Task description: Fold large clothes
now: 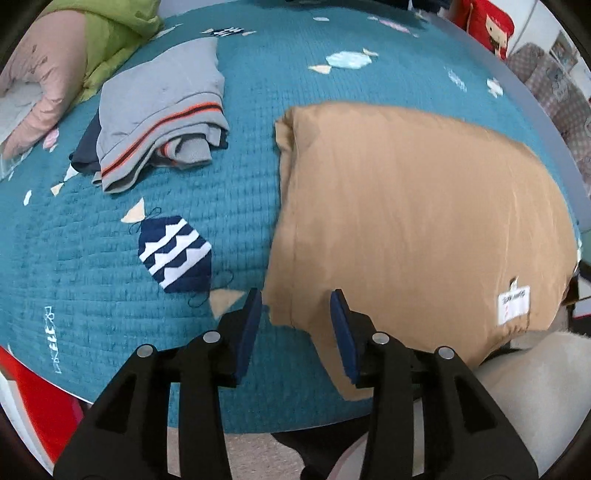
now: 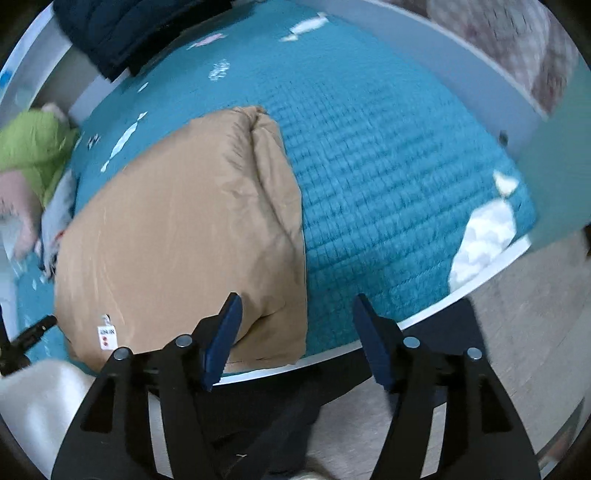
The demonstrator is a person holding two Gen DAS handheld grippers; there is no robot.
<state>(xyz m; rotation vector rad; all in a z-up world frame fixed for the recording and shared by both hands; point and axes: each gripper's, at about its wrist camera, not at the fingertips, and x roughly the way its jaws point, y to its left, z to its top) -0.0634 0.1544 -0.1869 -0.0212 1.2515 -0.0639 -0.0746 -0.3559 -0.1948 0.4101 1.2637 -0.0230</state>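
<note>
A tan puffy garment (image 1: pixel 417 218) lies folded into a rough rectangle on the teal quilted bed (image 1: pixel 240 122), with a white care label (image 1: pixel 513 304) near its front edge. My left gripper (image 1: pixel 297 306) is open and empty, at the garment's front left corner, just above it. In the right wrist view the same tan garment (image 2: pixel 184 236) lies left of centre on the bed (image 2: pixel 369 177). My right gripper (image 2: pixel 295 306) is open and empty, over the garment's front right corner at the bed's edge.
A folded grey sweater with orange stripes (image 1: pixel 162 110) sits on dark clothes at the back left. A green garment (image 1: pixel 110 33) and a pink one (image 1: pixel 40 92) lie beyond it. A dark jacket (image 2: pixel 122 33) lies at the bed's far end. The bed's front edge (image 2: pixel 424 317) is close.
</note>
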